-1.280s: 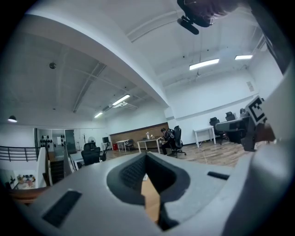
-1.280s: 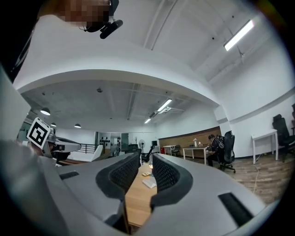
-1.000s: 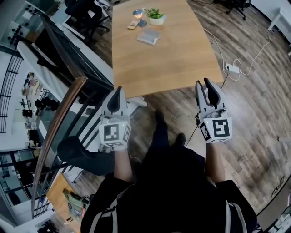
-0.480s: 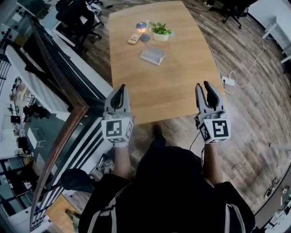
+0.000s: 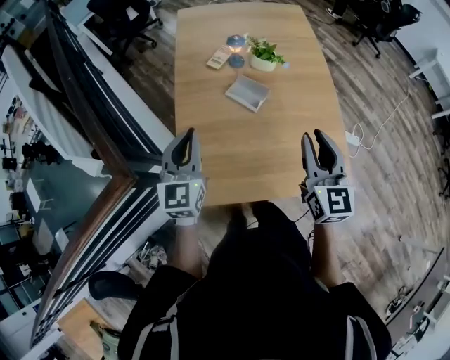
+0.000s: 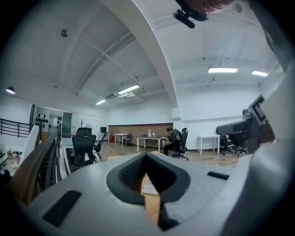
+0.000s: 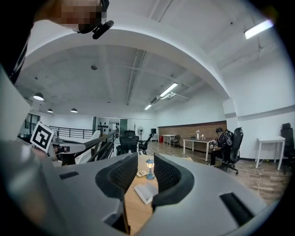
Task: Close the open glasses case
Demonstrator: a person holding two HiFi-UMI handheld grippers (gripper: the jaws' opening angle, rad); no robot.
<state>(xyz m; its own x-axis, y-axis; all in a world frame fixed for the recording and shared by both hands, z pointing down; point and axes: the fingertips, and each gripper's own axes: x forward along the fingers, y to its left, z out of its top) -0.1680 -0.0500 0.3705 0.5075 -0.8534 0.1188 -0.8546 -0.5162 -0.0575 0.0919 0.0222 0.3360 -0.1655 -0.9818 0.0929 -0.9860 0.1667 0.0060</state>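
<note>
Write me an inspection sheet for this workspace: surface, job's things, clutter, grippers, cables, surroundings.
Surface: wooden table, things grouped toward its far end.
Job's things: glasses case, lying flat, looks open, untouched.
Clutter: potted plant, small lamp, remote, all beyond the case.
Grippers: left gripper jaws together, empty; right gripper jaws apart, empty; both at the near end, short of the case.
Cables: white cable and adapter on the floor, right of the table.
Surroundings: office chairs, railing at left.

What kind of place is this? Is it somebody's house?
Probably not a house: it looks like a big open office. There is a long wooden table, rolling office chairs, and white desks with a person sitting at one.
</note>
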